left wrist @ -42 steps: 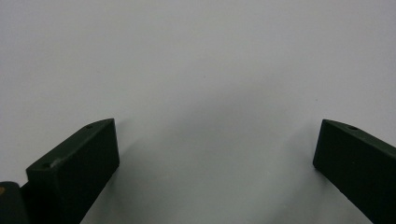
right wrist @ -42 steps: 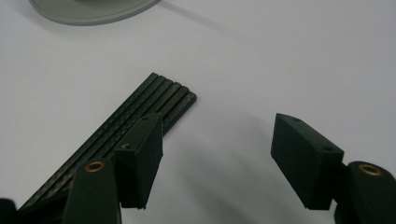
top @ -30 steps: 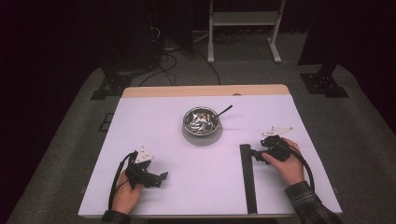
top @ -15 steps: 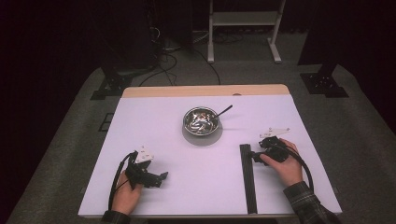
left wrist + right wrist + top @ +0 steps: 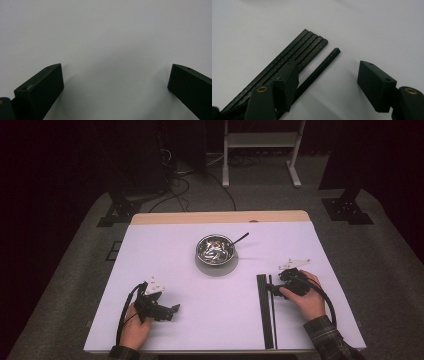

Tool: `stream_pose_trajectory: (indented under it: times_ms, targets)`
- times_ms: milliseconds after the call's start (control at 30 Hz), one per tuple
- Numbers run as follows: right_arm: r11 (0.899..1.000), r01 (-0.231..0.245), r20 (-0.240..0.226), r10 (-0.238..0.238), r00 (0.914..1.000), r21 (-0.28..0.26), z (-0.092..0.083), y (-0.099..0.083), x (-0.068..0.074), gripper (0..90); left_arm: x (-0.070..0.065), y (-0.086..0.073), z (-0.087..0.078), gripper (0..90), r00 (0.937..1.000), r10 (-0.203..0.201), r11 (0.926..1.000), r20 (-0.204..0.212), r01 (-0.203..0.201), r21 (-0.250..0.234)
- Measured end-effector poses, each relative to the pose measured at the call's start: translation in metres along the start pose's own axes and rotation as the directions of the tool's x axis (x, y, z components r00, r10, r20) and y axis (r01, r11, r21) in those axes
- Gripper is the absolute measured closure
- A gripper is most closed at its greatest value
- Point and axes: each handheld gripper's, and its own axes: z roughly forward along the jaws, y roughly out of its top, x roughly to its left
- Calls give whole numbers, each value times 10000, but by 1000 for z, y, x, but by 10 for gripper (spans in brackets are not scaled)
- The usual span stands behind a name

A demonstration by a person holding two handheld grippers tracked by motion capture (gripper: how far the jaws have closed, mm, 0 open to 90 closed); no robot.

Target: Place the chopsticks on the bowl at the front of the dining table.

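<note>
I have my right gripper (image 5: 328,75) open over the black rods (image 5: 265,310) at the near right of the table (image 5: 165,250), nothing gripped yet. My left gripper (image 5: 115,82) rests open on bare table. The bowl (image 5: 216,249) sits untouched, farther off; all the picking is ahead.

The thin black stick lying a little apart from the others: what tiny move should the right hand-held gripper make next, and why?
Probably slide sideways so both jaws straddle the single thin black carbon-fibre rod, then close. The right hand-held gripper stands open, with one jaw resting over the bundle of flat black carbon-fibre strips and the loose rod between the jaws but off-centre and untouched on the white table.
</note>
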Motion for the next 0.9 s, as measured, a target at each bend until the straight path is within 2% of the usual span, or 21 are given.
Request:
stream_pose_trajectory:
  times_ms: [233, 267, 333, 367, 400, 600, 900]
  targets:
    - [9999, -90, 253, 93, 9996, -130, 1, -3, 1, 267, 0, 0, 0, 0, 10000, -2, 10000, -5, 2, -4]
    - [9992, -143, 285, 154, 9995, -377, 1, -7, 1, 264, 0, 0, 0, 0, 10000, 0, 10000, -7, 0, -1]
    - [9987, -161, 309, 176, 9994, -491, 1, -9, 1, 262, 0, 0, 0, 0, 10000, 6, 10000, -11, -6, -1]
    - [9964, -228, 378, 260, 9989, -821, 0, -13, 2, 255, 0, 0, 0, 0, 10000, 5, 10000, -15, -5, -1]
    - [9953, -245, 410, 284, 9988, -933, 0, -15, 3, 247, 0, 0, 0, 0, 10000, -6, 10000, -8, 6, -3]
    - [9952, -386, 572, 439, 9974, -904, -1, -16, 4, 233, 0, 0, 0, 0, 10000, -10, 10000, -16, 10, -2]
    - [9970, -239, 401, 270, 9988, -742, -8, -22, 8, 238, 0, 0, 0, 0, 10000, -11, 10000, -17, 11, -3]
